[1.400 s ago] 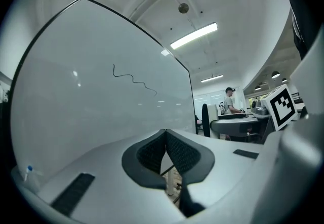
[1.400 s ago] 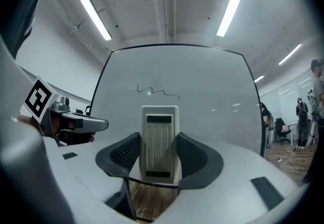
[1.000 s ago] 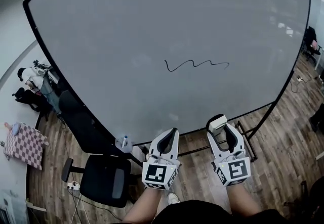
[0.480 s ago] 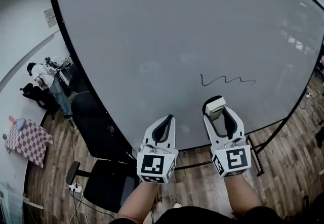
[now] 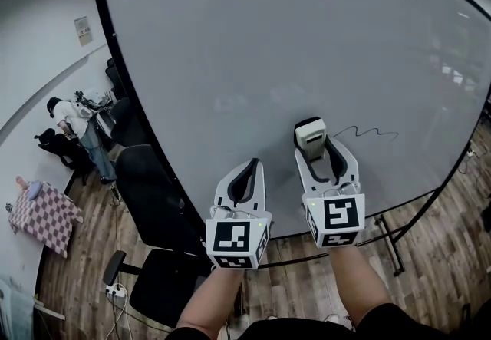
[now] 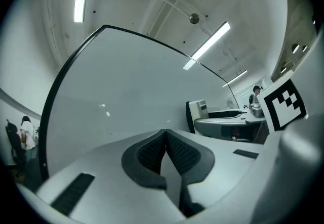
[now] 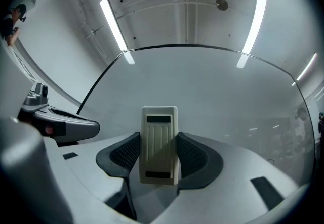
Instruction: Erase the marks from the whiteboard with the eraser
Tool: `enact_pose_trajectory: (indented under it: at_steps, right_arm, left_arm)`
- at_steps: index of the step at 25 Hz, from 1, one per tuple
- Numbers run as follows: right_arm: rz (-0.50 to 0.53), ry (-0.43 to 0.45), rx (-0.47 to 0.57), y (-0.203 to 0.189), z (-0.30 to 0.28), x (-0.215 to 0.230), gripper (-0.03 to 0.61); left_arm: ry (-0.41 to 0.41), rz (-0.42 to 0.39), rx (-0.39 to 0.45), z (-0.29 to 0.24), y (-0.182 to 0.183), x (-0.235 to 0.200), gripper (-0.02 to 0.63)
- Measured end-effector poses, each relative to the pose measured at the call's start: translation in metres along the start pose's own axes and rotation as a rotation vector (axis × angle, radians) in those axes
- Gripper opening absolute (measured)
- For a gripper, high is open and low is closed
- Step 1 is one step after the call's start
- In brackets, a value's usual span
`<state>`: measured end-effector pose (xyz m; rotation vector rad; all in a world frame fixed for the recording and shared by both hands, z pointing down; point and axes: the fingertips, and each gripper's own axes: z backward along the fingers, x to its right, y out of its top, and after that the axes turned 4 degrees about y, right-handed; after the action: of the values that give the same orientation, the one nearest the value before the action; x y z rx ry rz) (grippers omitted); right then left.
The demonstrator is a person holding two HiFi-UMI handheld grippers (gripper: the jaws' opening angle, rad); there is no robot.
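Note:
A large whiteboard (image 5: 268, 62) in a black frame fills the head view. A black squiggly mark (image 5: 368, 133) runs across its lower right part. My right gripper (image 5: 312, 139) is shut on a cream eraser (image 5: 310, 133), held up in front of the board just left of the mark. In the right gripper view the eraser (image 7: 159, 144) stands upright between the ribbed pads (image 7: 125, 154). My left gripper (image 5: 247, 177) is shut with nothing in it, lower and to the left. Its pads (image 6: 152, 152) meet in the left gripper view.
Black office chairs (image 5: 149, 200) stand left of the board, one (image 5: 165, 292) below my left gripper. A person (image 5: 65, 120) sits at a cluttered desk far left. A checked cushion (image 5: 38, 216) lies on the wooden floor. The board's stand legs (image 5: 391, 242) spread at lower right.
The view has swung so the board sits further right. My right gripper has risen with the eraser, now level with the mark's left end. The left gripper rose slightly.

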<state>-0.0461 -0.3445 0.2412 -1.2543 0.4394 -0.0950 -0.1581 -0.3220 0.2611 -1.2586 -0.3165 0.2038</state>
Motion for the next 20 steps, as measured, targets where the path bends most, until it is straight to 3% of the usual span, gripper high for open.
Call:
enact_pose_trajectory:
  at_steps: [10, 20]
  right_arm:
    - [0.008, 0.018, 0.041, 0.005, -0.008, 0.001, 0.249]
    - [-0.021, 0.028, 0.052, 0.0, 0.001, 0.034, 0.25]
  left_arm:
    - [0.103, 0.023, -0.006, -0.003, 0.003, -0.012, 0.018]
    - [0.118, -0.016, -0.001, -0.022, -0.004, 0.019, 0.018]
